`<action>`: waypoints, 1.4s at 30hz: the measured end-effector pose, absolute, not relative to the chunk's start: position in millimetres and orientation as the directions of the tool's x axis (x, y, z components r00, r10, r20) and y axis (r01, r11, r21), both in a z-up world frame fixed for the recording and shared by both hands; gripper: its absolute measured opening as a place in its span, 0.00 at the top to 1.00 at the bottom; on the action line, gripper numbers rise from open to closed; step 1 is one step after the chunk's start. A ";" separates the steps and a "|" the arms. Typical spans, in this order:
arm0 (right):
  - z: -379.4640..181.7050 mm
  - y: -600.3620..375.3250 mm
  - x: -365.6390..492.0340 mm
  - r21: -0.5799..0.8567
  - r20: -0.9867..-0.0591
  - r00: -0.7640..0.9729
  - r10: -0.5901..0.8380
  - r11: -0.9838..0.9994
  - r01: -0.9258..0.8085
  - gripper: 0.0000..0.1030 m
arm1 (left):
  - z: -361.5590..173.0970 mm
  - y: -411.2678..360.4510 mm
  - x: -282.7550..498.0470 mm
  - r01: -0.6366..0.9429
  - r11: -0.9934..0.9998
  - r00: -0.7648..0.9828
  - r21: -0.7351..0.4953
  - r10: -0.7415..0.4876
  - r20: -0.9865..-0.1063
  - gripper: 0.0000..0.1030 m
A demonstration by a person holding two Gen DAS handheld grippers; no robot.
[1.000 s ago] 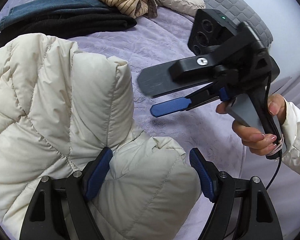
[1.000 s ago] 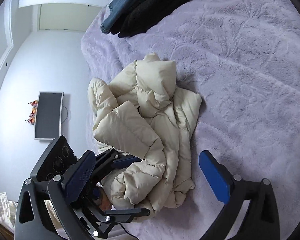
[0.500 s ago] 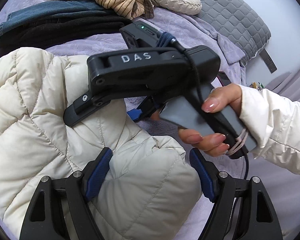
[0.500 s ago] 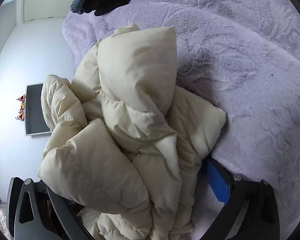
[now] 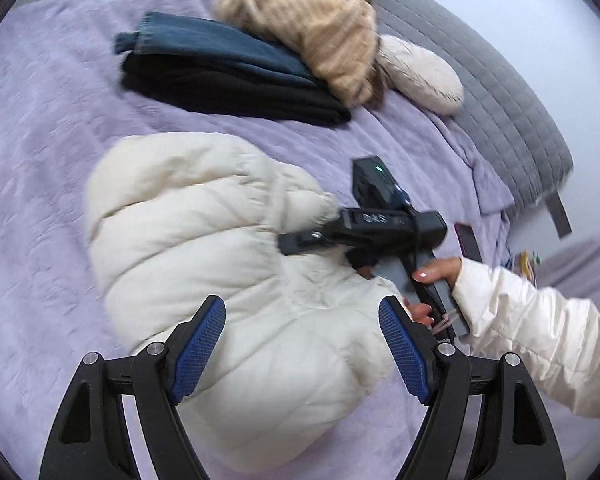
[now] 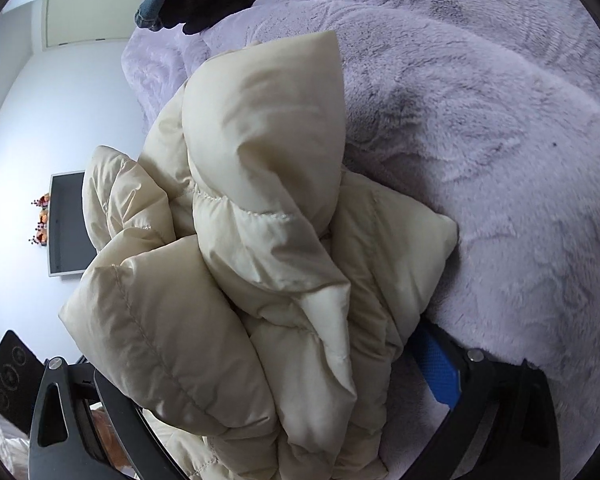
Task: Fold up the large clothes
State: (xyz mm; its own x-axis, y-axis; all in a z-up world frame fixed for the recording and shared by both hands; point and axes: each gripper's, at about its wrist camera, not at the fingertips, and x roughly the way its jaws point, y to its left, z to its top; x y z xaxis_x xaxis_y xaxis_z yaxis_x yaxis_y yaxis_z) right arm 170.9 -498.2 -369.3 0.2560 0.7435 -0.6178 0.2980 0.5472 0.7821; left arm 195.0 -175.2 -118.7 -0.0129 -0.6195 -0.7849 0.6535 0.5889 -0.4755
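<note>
Cream quilted down jacket (image 5: 228, 264) is being shown bunched in a loose heap on the lavender bedspread (image 5: 40, 168), filling the middle of both wrist views. Left gripper (image 5: 302, 344) is being held above the jacket's near edge at 6 o'clock with its blue pads (image 5: 198, 346) spread wide and nothing pinched between them, presumably so that a thick puffy edge can be admitted. Right gripper (image 5: 300, 242) is being pressed into the heap from 3 o'clock in the left wrist view; in its own view the jacket is lying between its fingers, one blue pad (image 6: 438, 368) showing at 5 o'clock and the other being hidden behind fabric. Its fingers are appearing spread, though whether cloth is being pinched cannot be told. Folded dark garments (image 5: 228, 76) and a striped beige garment (image 5: 320, 40) are being kept at 12 o'clock, well apart from the jacket, probably as finished or waiting items. Folding is being judged as barely begun.
</note>
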 end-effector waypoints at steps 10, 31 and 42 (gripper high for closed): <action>-363.4 -496.1 170.0 0.780 -0.620 0.254 0.742 0.552 0.295 0.00 | -220.4 -93.6 268.2 0.292 0.627 -0.152 -0.723 -0.715 -0.682 0.23; -325.9 -464.6 161.1 0.800 -0.589 0.289 0.754 0.493 0.343 0.48 | -217.9 -177.0 239.4 0.431 0.741 -0.063 -0.515 -0.545 -0.836 0.19; -276.9 -407.4 143.4 0.837 -0.538 0.296 0.789 0.458 0.299 0.49 | -157.1 -123.6 218.5 0.429 0.779 0.010 -0.457 -0.510 -0.860 0.19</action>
State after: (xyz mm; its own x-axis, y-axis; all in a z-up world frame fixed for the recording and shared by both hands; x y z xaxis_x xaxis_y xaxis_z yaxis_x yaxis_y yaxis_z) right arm 143.4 -407.4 -276.9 0.2959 0.7893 -0.5381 0.2995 0.4582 0.8369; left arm 218.5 -123.6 -157.1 0.0101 -0.5102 -0.8600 0.4287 0.7792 -0.4572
